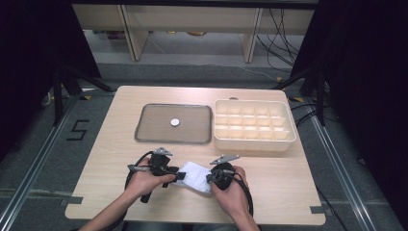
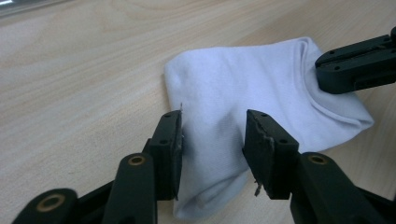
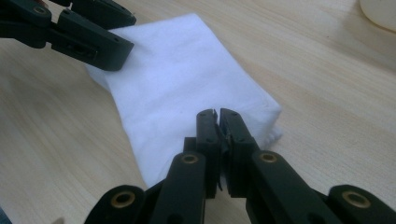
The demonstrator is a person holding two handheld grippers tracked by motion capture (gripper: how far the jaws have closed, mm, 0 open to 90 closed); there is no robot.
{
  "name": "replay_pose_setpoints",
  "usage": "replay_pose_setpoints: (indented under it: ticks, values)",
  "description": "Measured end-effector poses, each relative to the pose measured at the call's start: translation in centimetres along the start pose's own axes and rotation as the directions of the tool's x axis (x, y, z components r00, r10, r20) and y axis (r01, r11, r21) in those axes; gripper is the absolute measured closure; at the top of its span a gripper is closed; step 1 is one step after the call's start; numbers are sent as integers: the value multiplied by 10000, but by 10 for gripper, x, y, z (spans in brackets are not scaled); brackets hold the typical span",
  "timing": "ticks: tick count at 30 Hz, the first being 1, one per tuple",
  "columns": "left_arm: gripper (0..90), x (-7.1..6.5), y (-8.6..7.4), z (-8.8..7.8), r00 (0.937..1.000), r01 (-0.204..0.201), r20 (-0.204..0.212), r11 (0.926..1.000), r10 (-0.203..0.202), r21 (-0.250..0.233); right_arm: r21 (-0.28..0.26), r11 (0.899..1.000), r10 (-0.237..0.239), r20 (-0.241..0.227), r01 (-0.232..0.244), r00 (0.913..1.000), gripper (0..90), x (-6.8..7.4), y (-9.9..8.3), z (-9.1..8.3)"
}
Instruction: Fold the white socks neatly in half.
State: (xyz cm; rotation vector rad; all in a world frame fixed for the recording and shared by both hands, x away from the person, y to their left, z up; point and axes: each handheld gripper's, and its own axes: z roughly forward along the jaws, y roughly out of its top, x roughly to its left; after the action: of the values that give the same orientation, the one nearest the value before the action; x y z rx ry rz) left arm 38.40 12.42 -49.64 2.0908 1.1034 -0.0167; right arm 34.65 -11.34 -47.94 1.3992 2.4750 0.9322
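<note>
Two hands come in at the near edge of the pale wooden tabletop (image 1: pixel 120 144), and each one holds a black two-jaw gripper. Between them lies a small white folded cloth (image 1: pixel 195 175), soft and knitted, maybe a sock. It rests flat on the wood, well on the near side of the long cream plastic box with many little compartments (image 1: pixel 253 139).

In its own view, the right gripper (image 3: pixel 218 113) has its fingers squeezed tight together on the near edge of the cloth, pinching a fold. The left gripper (image 2: pixel 212 122) has its fingers standing apart, one on each side of the cloth's other end. They are not pressing on it, so that end is free.

This cloth looks very light and floppy. It will bend, sag and slide easily, and it will not break. A pinch on one thin layer could slip or pull the fold open. I think the best place to take hold is right at an edge or corner, through all the layers at once, with one gripper at each end so it stays flat.

Beside the box, farther to the left, sits a flat grey tray with rounded corners (image 1: pixel 144 126), and a small white round disc (image 1: pixel 175 122) lies in its middle.
</note>
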Motion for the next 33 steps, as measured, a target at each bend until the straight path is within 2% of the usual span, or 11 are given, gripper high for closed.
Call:
replay_pose_setpoints:
  ticks: [3,5,6,8,15,16,19,26,30,32,33]
  values:
    - [615,3,0,-1,9999,73,-85,9997,-71,236,5,10000,-1,2,1,10000,871,0,0,0]
    - [645,4,0,0,9988,496,24,9988,-496,60,8,10000,3,-1,-3,10000,873,0,0,1]
    - [661,6,0,-1,9993,362,-33,9990,-362,263,4,10000,34,13,-34,10000,873,0,0,1]
    - [678,5,-1,1,9976,687,83,9976,-686,-20,5,10000,31,7,-31,10000,874,0,-1,1]
    - [683,5,-2,1,9986,512,-98,9987,-511,86,-19,10000,29,14,-29,10000,878,0,-1,1]
    - [673,6,-2,0,9996,272,-35,9994,-271,236,-20,10000,31,2,-31,10000,879,-1,-1,1]
    - [632,5,-2,-1,9997,166,-172,9997,-163,192,-7,10000,18,5,-18,10000,881,-1,-2,1]
    - [560,6,-2,-4,9994,244,-243,9994,-238,254,90,9999,-95,-78,96,9999,883,-1,-2,1]
    - [609,6,-3,-5,9995,214,-230,9980,-201,600,64,10000,-67,-86,67,9999,888,-1,-2,2]
    - [644,5,-4,-2,9979,626,-164,9972,-620,408,74,10000,-65,-113,66,9999,890,-1,-2,2]
    - [656,9,-5,-2,9992,408,-40,9971,-406,649,73,9999,-68,-116,69,9999,890,-1,-2,2]
